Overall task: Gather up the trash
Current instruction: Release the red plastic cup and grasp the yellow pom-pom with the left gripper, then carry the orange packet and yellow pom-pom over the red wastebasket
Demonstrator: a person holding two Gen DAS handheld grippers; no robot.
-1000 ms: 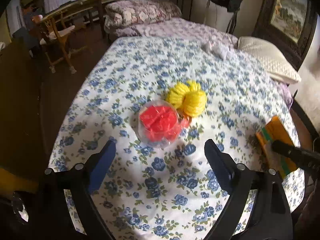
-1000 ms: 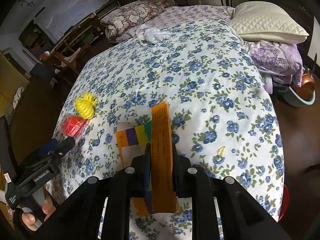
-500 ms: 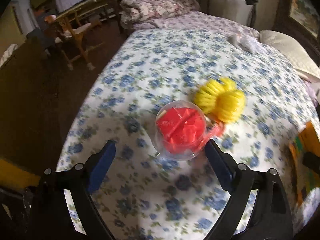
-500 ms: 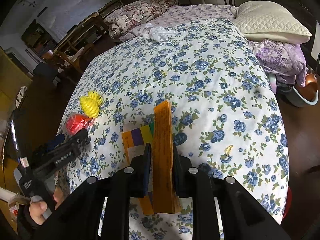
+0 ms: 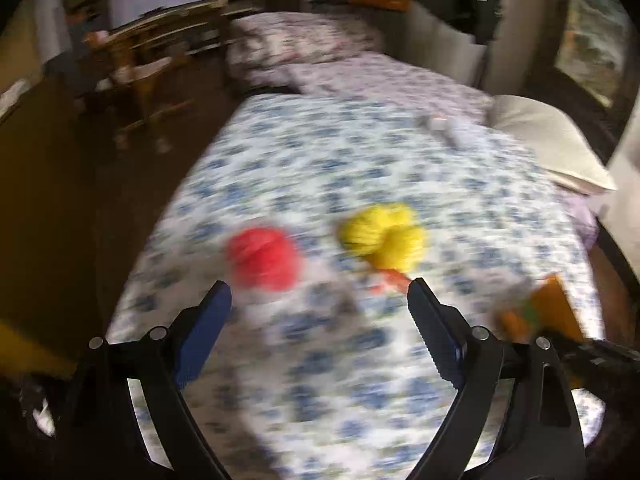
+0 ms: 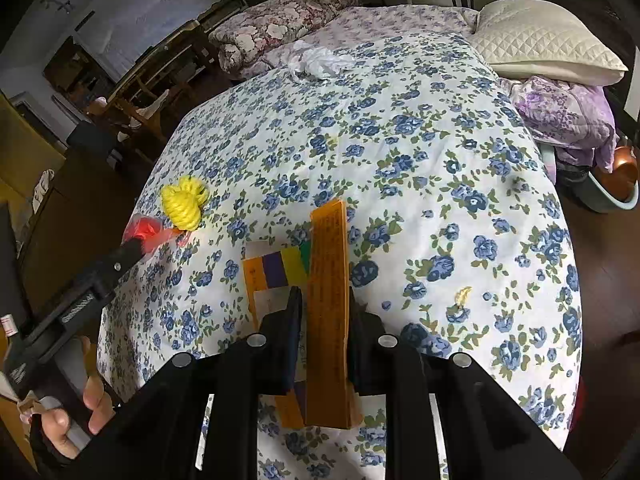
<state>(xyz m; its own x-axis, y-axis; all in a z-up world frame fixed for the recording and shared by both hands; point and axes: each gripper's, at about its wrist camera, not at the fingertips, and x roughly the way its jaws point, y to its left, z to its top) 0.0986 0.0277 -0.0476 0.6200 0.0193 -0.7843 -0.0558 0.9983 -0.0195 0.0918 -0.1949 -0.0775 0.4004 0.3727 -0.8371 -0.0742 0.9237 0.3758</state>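
Here the right tool (image 6: 322, 308) is clamped on an orange paper pad (image 6: 328, 300), its two pads pressing the pad's flat faces from either side. The pad stands on edge above the bed (image 6: 440, 128), its long axis running straight away from the camera along the fingers, the far short end pointing up the floral sheet toward the pillow (image 6: 548, 40). A cover with orange, purple, yellow and green stripes hangs out flat to its left, just over the sheet.

The left tool (image 5: 320, 300) stands wide with nothing between its blue pads (image 5: 202, 336); the left wrist view is smeared by motion. Just beyond its left finger lies a red bundle in clear plastic (image 5: 264, 258), and beside that, to the right, a yellow ball of yarn (image 5: 384, 236); whether the two touch is lost in the blur. In the right wrist view, one finger of the left tool reaches the red bundle from the lower left, and a hand (image 6: 68, 420) grips its handle.

A crumpled white tissue (image 6: 320, 60) lies well apart, near the head of the bed.
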